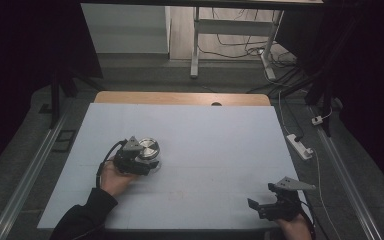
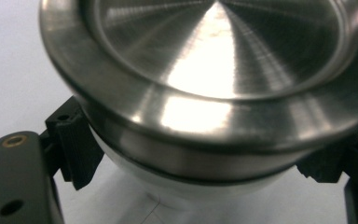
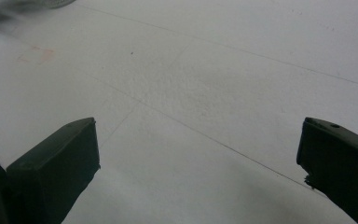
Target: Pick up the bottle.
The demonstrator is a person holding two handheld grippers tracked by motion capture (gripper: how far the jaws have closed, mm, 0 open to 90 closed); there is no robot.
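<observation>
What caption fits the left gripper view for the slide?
Left gripper jaws flank a brushed-steel lidded container on the white table.

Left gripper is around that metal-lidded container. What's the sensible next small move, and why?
Probably a short straight lift. The left gripper has its jaws on both sides of the white container just under its steel lid, seemingly gripped, while the right gripper sits open, apart.
</observation>
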